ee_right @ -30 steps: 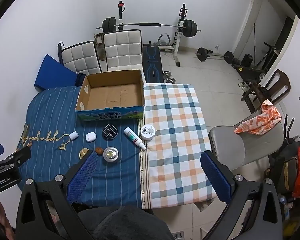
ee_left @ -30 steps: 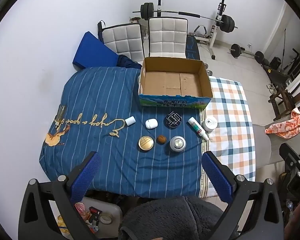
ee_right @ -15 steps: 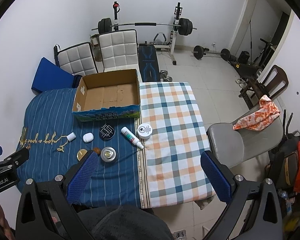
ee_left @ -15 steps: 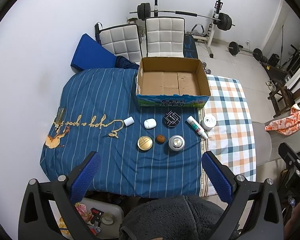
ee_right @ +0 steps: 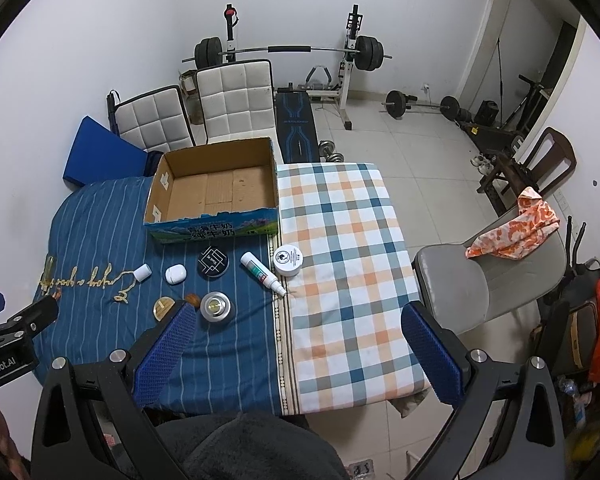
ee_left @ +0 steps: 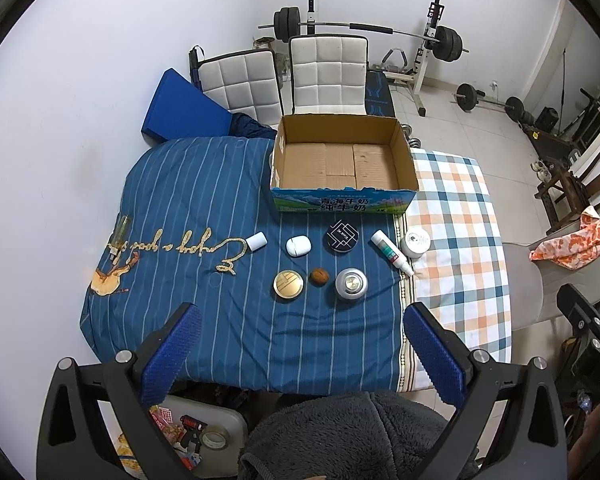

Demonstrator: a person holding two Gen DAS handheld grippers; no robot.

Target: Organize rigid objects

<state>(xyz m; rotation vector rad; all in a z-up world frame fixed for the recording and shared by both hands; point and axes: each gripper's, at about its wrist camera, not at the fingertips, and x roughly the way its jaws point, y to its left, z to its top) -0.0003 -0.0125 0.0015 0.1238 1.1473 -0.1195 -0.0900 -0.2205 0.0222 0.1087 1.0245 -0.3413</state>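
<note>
The left gripper (ee_left: 300, 354) hangs with its jaws spread wide and nothing between them, above the near edge of the desk (ee_left: 220, 320) draped in blue striped cloth; the right gripper (ee_right: 296, 354) is likewise agape and empty, over the checked cloth to the side.

The open brown cardboard box with a blue printed front (ee_left: 342, 166) sits at the far side, nothing inside it, and every loose thing lies between that box and the grippers. Just before the box front lies the round black compact (ee_left: 342, 236); right of it the white lidded jar (ee_left: 417, 243) and the white tube with green print (ee_left: 392, 252), whose long axis slants from the box toward the near right. Left of the compact are the white oval case (ee_left: 298, 246) and small white cap (ee_left: 257, 241). Nearer still come the silver round tin (ee_left: 351, 283), gold round compact (ee_left: 288, 285) and brown nut-like lump (ee_left: 319, 276).

The silver tin lies straight ahead of the left gripper, which looks the nearer; jar and tube probably suit the right.
</note>
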